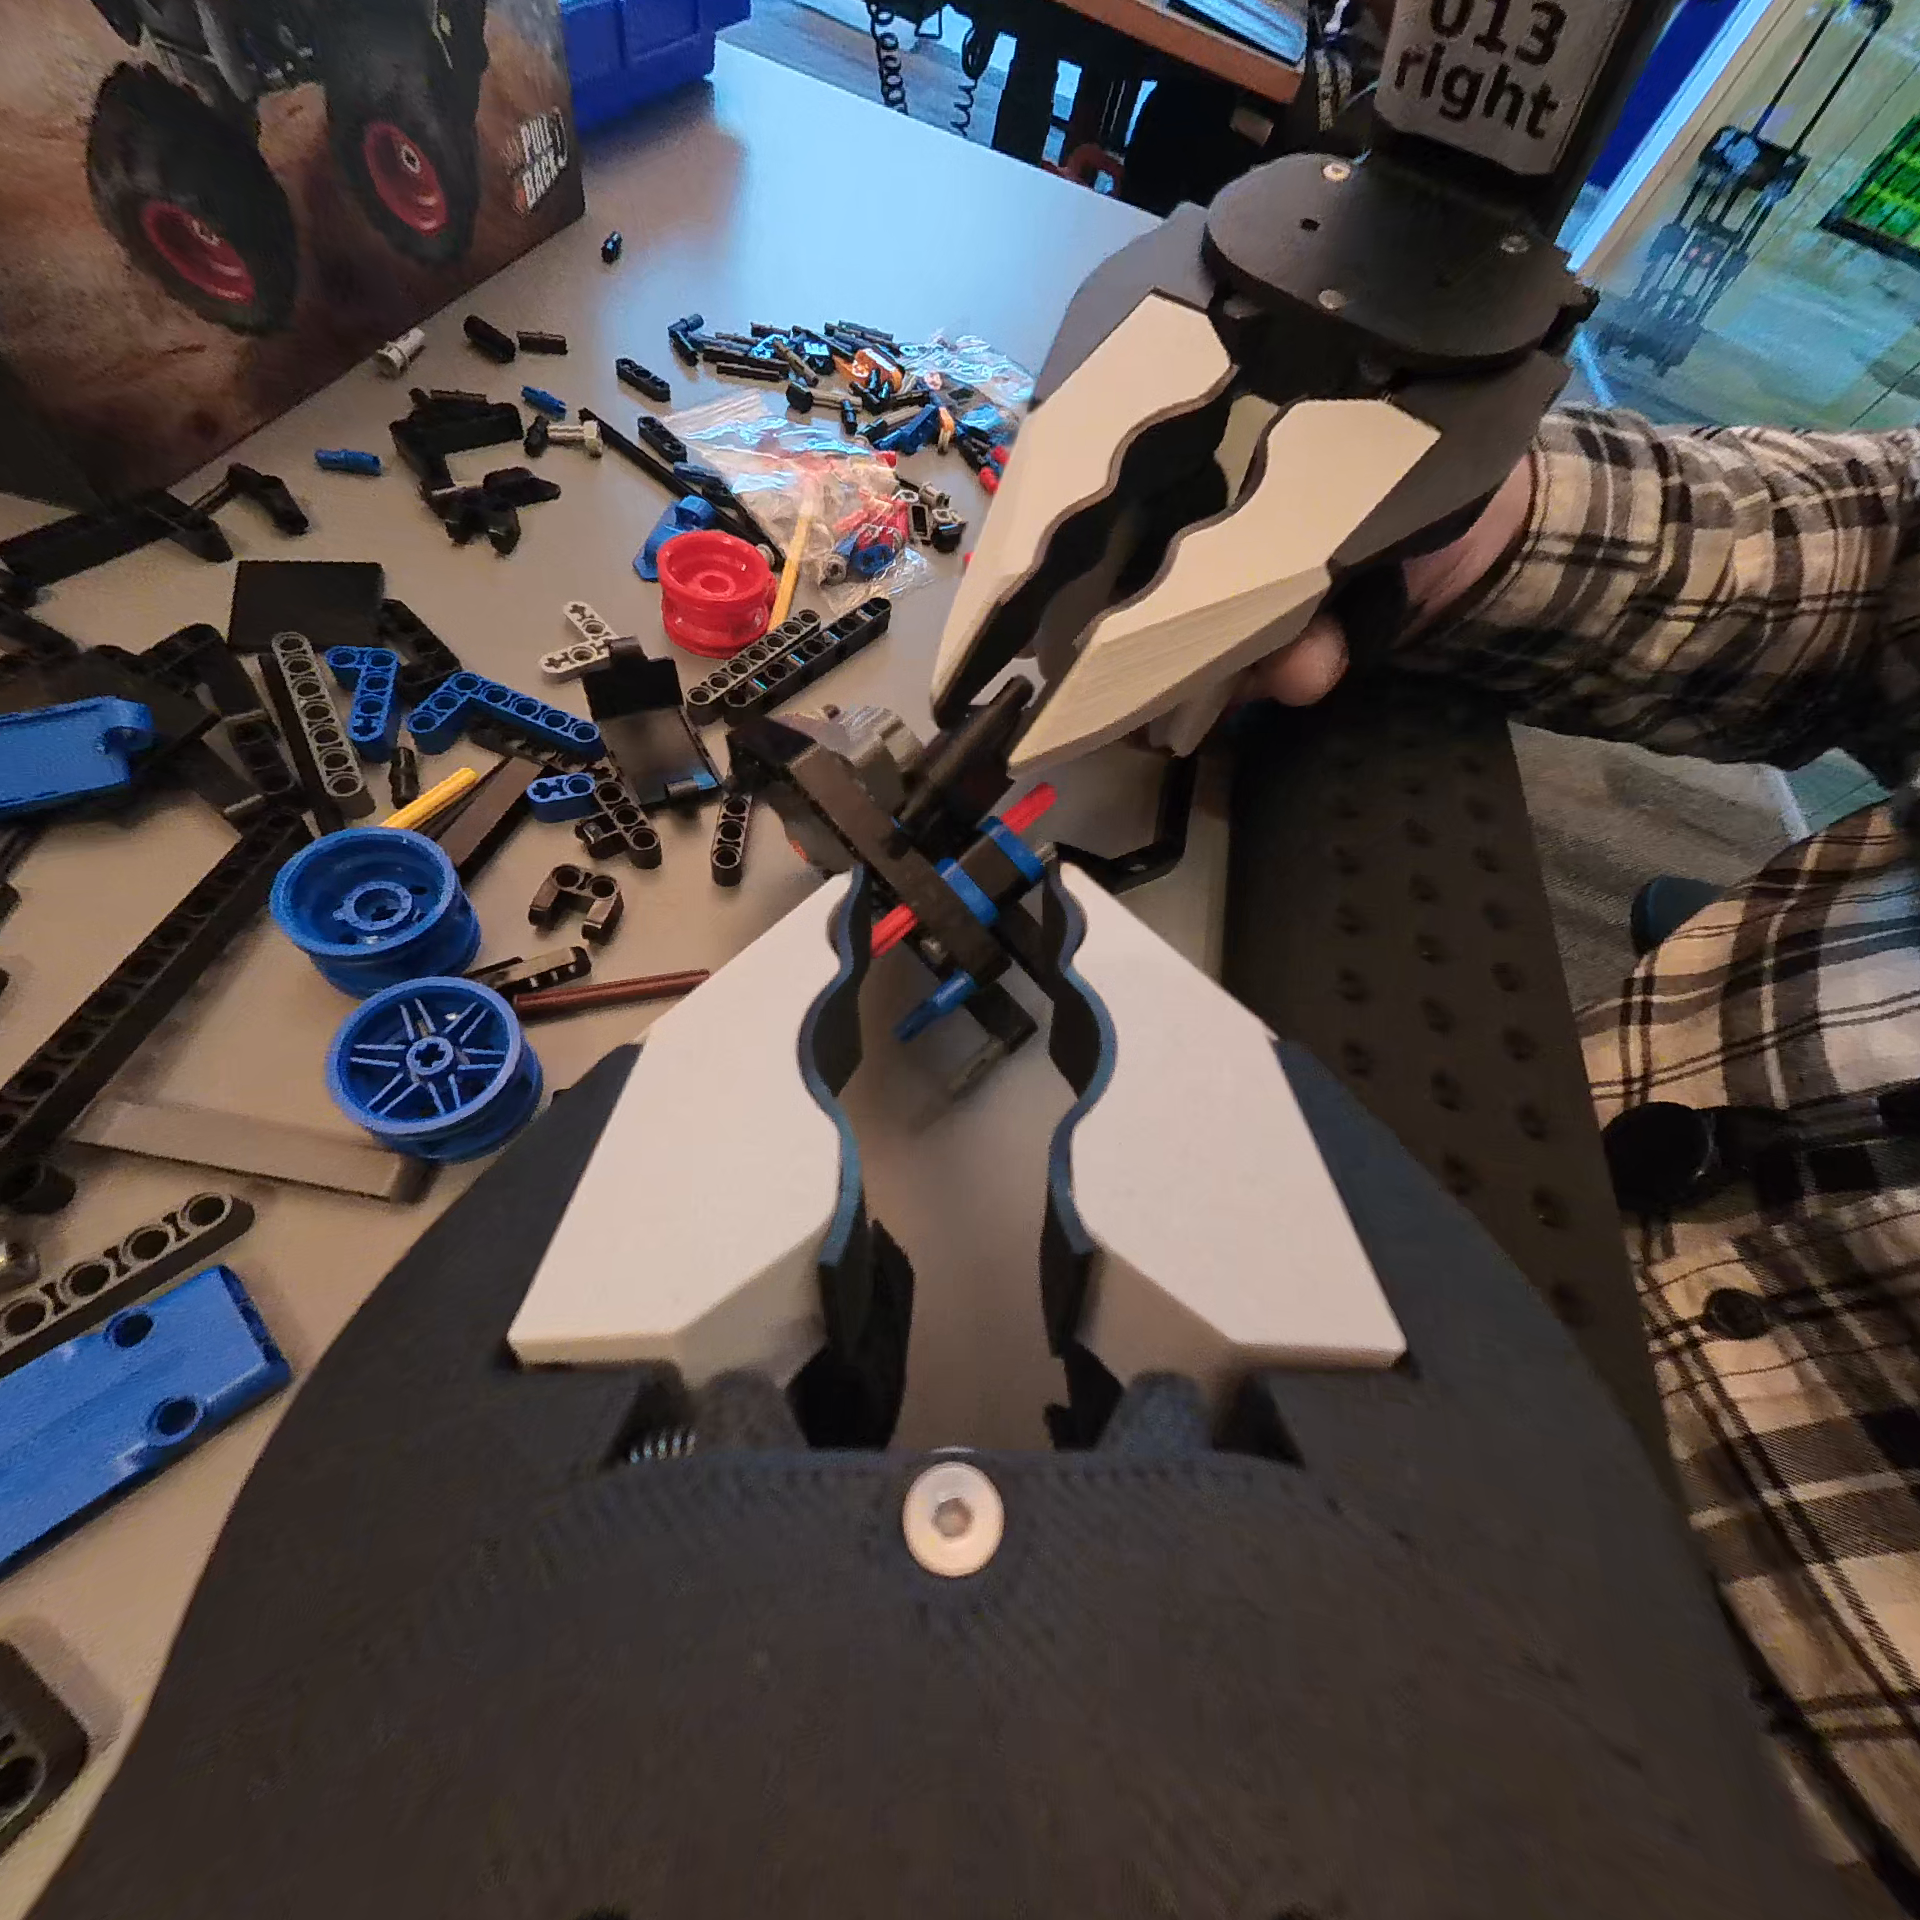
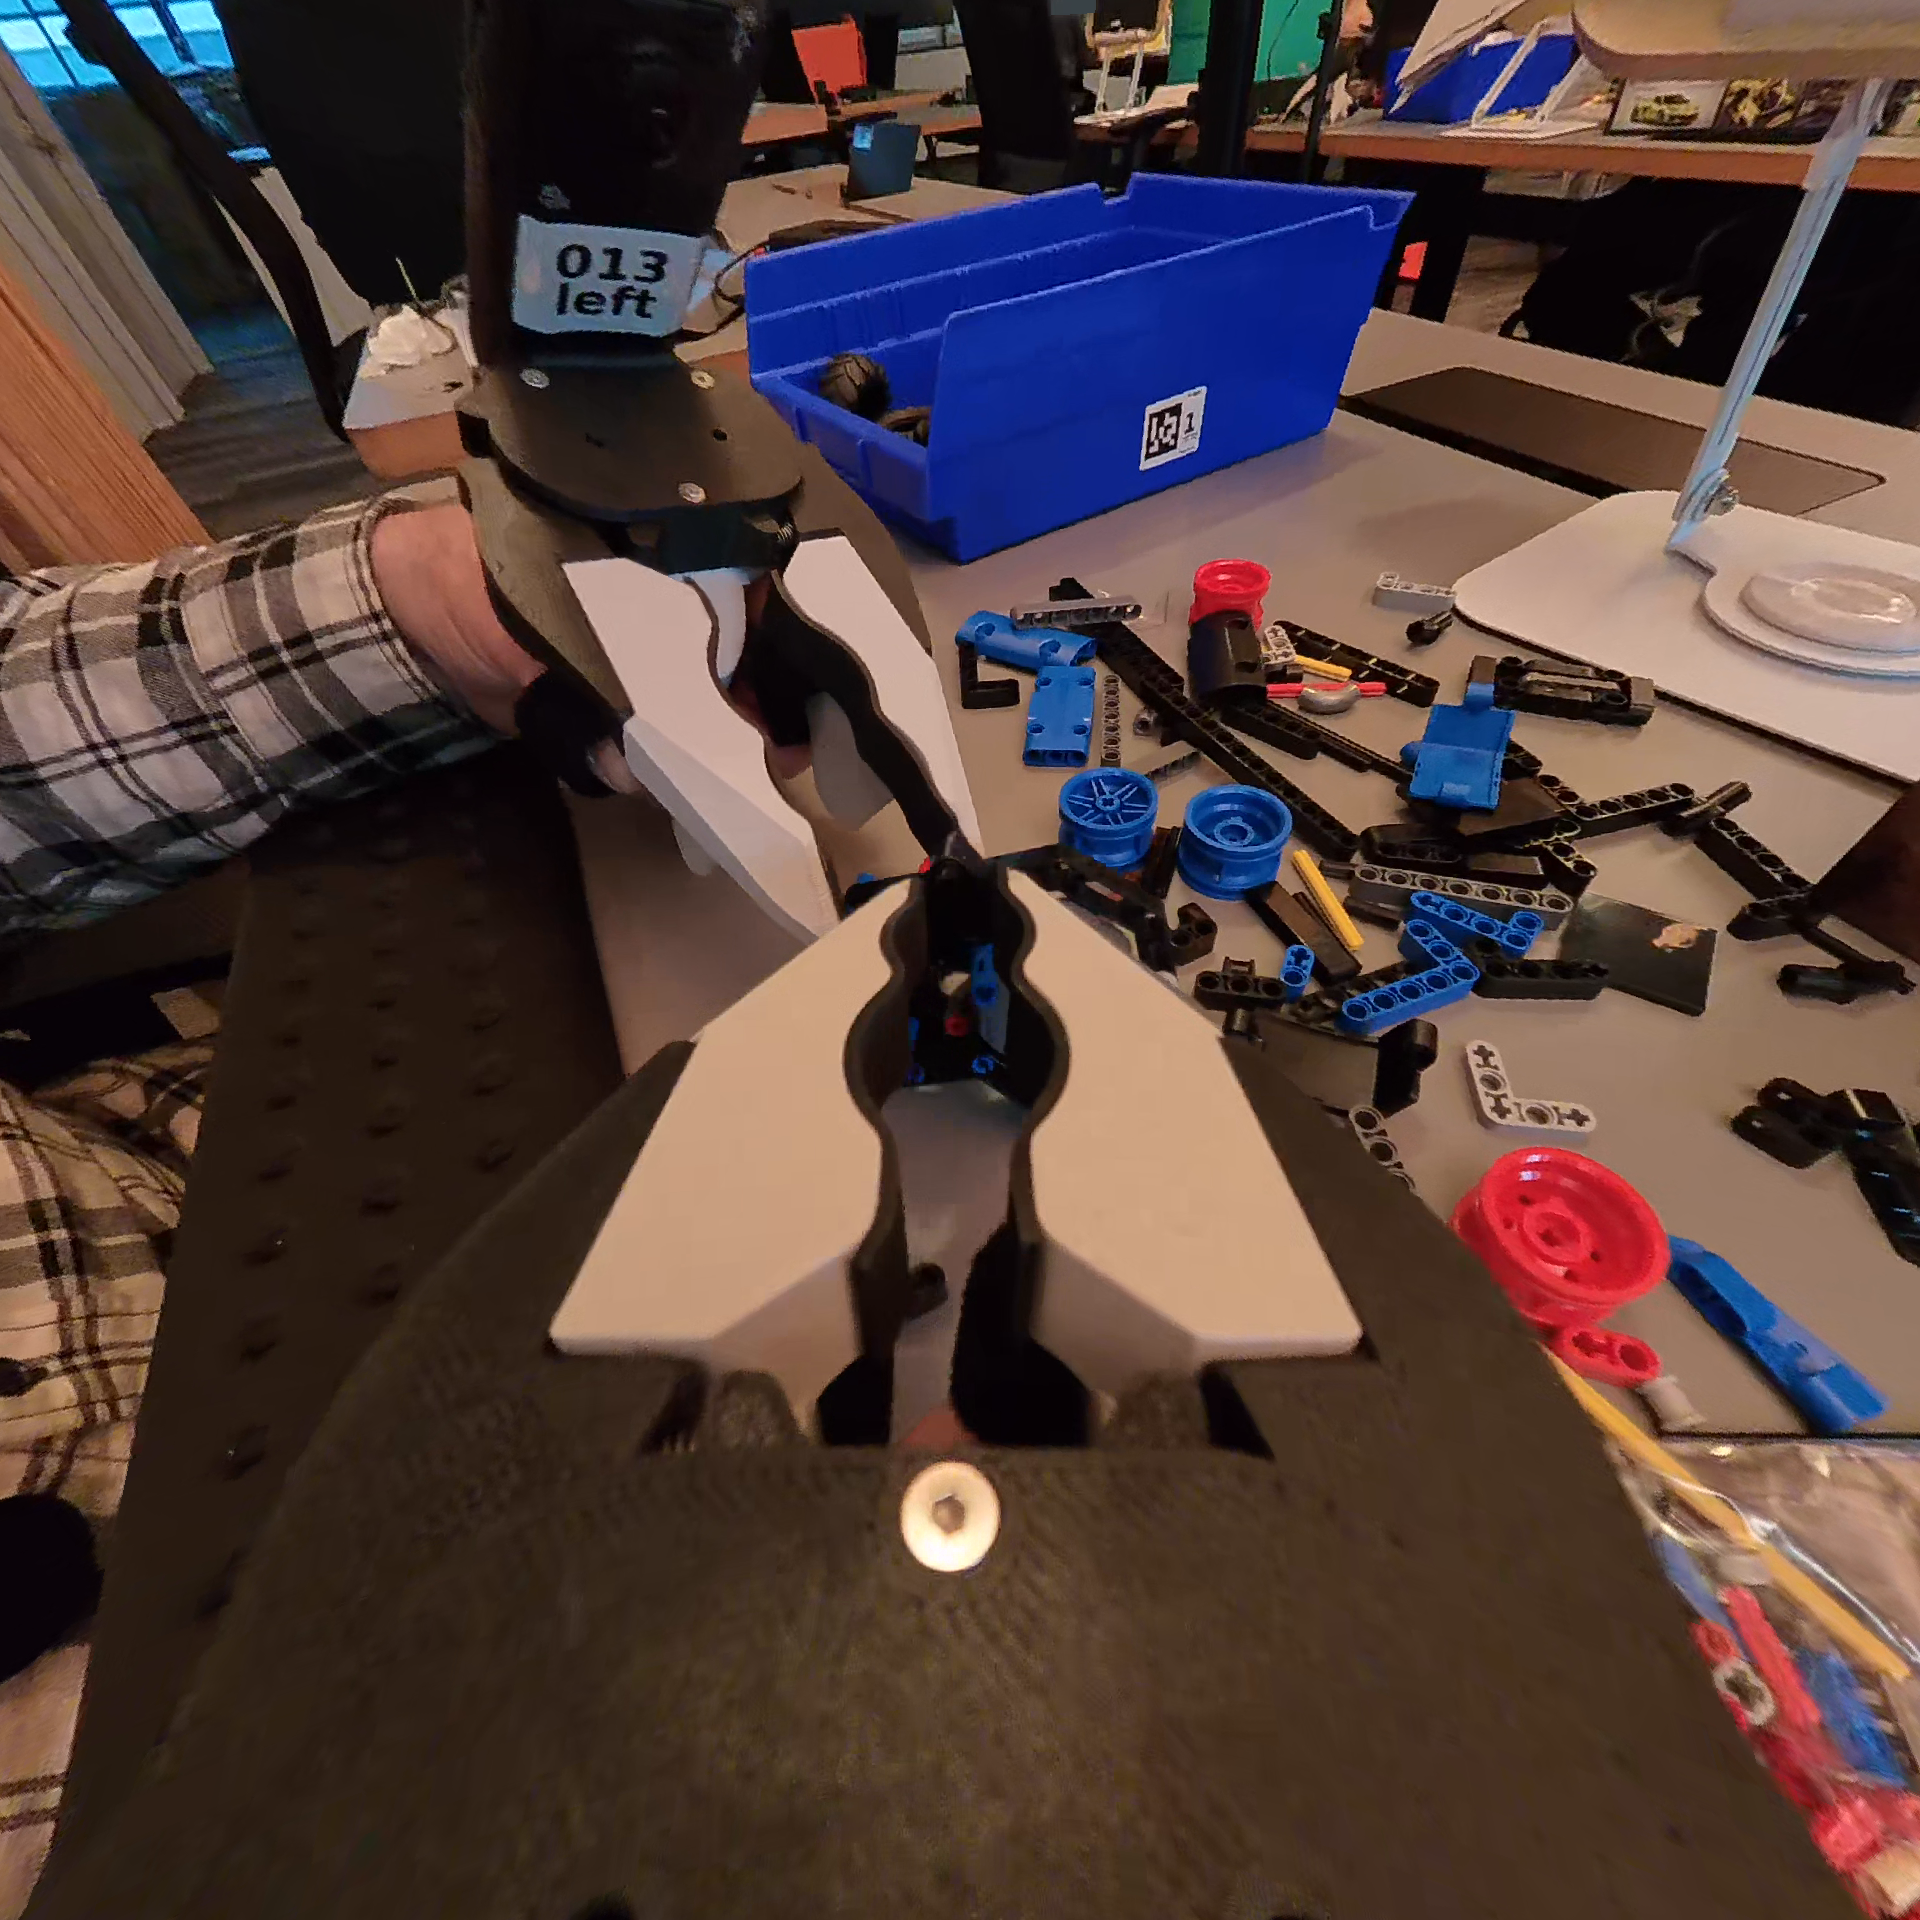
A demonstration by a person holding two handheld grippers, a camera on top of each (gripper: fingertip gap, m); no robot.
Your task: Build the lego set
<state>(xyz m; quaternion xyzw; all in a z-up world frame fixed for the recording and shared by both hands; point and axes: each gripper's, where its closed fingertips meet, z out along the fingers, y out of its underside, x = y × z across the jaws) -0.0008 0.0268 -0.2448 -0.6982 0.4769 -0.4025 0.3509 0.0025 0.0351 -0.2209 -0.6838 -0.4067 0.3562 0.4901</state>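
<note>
You had little free room at the table (image 1: 852, 187) edge: both grippers met tip to tip on the small assembly (image 1: 940, 883), the right gripper (image 1: 982, 717) closing the path from above. To your left, two blue wheels (image 1: 405, 997), a red wheel (image 1: 717, 592) and scattered black beams (image 1: 790, 655) crowded the surface. The blue bin (image 2: 1070, 343) walled off the far side. A bare strip lay beside the lamp base (image 2: 1621, 603).

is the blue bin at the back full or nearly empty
Nearly empty: the right wrist view shows the blue bin with bare inner walls and only a few dark round pieces in its near corner.
</note>
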